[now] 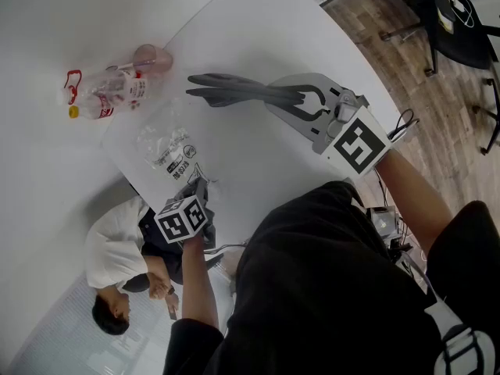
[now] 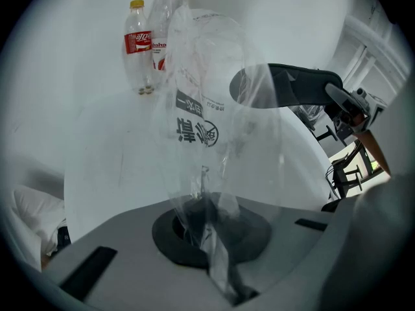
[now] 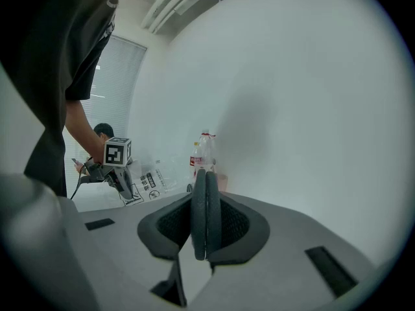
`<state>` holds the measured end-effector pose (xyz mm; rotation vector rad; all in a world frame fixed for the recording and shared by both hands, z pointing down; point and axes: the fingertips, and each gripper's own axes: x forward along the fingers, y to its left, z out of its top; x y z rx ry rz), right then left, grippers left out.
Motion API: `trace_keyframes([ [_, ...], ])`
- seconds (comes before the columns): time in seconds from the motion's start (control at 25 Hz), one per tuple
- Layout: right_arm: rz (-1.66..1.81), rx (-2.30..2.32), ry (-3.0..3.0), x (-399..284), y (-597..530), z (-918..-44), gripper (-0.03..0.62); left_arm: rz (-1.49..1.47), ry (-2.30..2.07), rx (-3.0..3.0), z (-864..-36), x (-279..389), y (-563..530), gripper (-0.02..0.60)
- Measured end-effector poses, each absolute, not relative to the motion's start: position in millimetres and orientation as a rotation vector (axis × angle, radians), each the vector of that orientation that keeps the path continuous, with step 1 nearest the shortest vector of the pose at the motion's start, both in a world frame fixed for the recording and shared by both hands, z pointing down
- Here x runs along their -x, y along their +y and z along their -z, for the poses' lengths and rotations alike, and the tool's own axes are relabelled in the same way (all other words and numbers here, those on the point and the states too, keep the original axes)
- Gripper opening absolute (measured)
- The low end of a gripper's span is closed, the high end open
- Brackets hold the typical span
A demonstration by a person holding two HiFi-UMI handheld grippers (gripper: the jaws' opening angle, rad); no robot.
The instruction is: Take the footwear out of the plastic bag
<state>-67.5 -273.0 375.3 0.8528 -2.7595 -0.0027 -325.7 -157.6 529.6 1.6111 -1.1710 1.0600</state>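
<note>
Two dark slippers (image 1: pixel 234 91), pressed sole to sole, are outside the plastic bag (image 1: pixel 168 143), pinched in the right claw (image 1: pixel 305 104) over the counter (image 1: pixel 258 30). Left claw (image 1: pixel 199 187) is clamped on the bag's edge. Bottles (image 1: pixel 109 94) stand beyond the bag.

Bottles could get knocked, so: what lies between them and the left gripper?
The clear plastic bag, pinched in the left gripper, reaching toward the bottles; head view.

Right gripper (image 3: pixel 206 229) clamps dark footwear (image 3: pixel 206 203), two flat soles pressed together and seen edge-on.
Beyond, over a white table (image 3: pixel 97 205), the left gripper (image 3: pixel 122 175) with its marker cube grips a clear printed plastic bag (image 3: pixel 153 181); two bottles (image 3: pixel 202 153) stand behind.
</note>
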Motion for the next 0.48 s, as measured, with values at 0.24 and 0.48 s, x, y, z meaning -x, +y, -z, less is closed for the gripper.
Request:
trace_keyframes([
  [0.24,0.014,-0.841,-2.766,68.9,-272.2,-372.9,0.077,-1.071,-1.17,-1.619,-528.6,324.0,-156.9,0.023],
  [0.48,0.02,-0.824,-2.762,70.8,-271.1,-373.3,0.077,-1.082,-1.166,-1.623,-528.5,324.0,-155.6,0.023],
])
